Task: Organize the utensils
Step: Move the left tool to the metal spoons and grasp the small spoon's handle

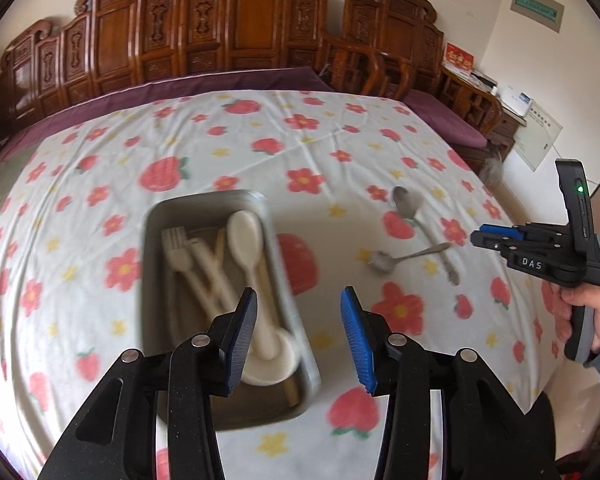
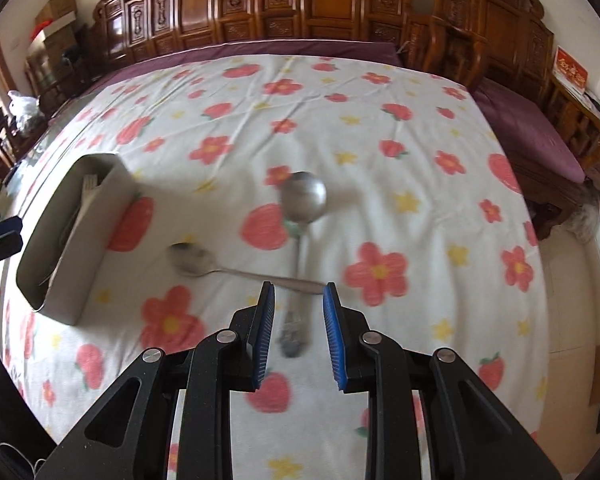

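A grey metal tray (image 1: 156, 236) sits on the flowered cloth and holds cream plastic forks (image 1: 180, 248) and spoons (image 1: 244, 240). It also shows at the left in the right wrist view (image 2: 84, 248). Two metal spoons lie crossed on the cloth: a large one (image 2: 304, 200) and a small one (image 2: 192, 260). They show in the left wrist view too (image 1: 408, 204) (image 1: 384, 262). My left gripper (image 1: 298, 340) is open and empty above the tray's near right side. My right gripper (image 2: 298, 332) is open, its fingers either side of the large spoon's handle, above it.
The flowered cloth (image 2: 340, 120) covers a wide surface with a purple border (image 2: 532, 128). Carved wooden screens (image 1: 240, 28) and chairs (image 1: 364, 64) stand behind. The right gripper and hand show at the right in the left wrist view (image 1: 496, 236).
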